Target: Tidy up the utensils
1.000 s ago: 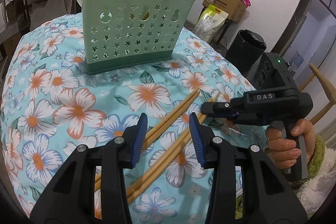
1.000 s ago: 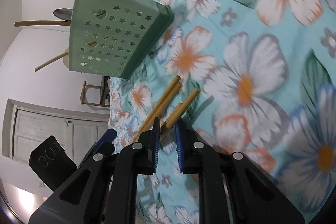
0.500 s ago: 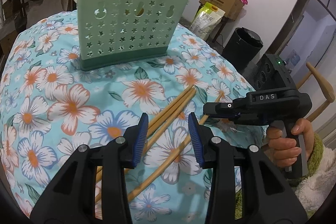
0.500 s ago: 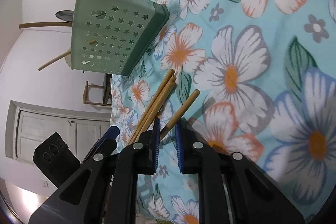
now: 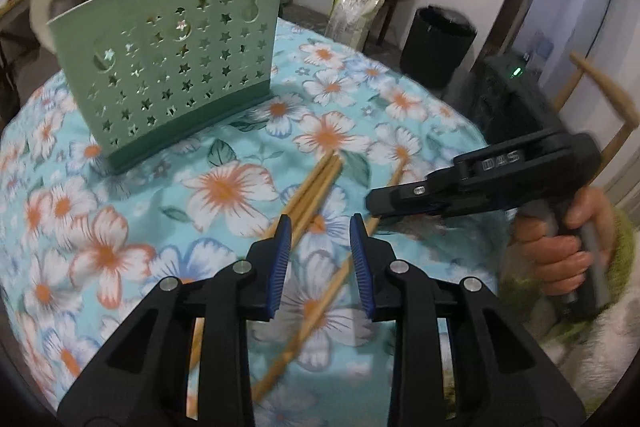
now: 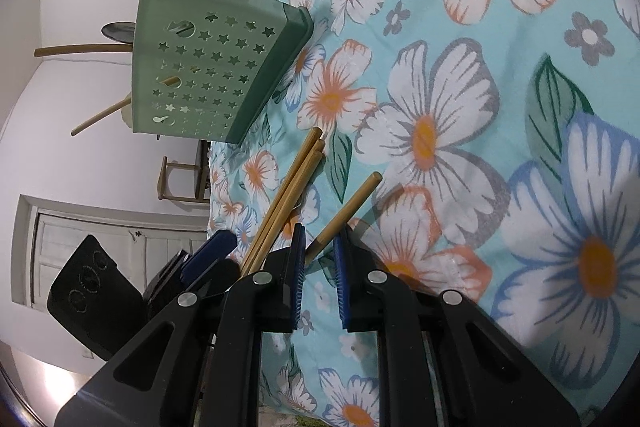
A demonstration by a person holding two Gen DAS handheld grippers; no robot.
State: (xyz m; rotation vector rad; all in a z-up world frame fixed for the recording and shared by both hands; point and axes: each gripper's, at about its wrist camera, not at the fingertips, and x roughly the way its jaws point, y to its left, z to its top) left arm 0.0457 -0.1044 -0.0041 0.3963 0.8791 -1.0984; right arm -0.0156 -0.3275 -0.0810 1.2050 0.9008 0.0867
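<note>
The green caddy (image 5: 172, 67) is standing toward the far edge of the flowered surface (image 5: 100, 247), already holding spoons and some sticks. Four chopsticks are still lying loose mid-surface. The right tongs (image 6: 320, 251) are clenching one chopstick (image 6: 348, 207); the left tongs (image 5: 318, 243), closing, are grasping nothing, a bundle of three chopsticks (image 5: 316, 187) passing between them.

Four chopsticks (image 6: 292, 195) on the cloth, one green holder (image 5: 172, 75).
</note>
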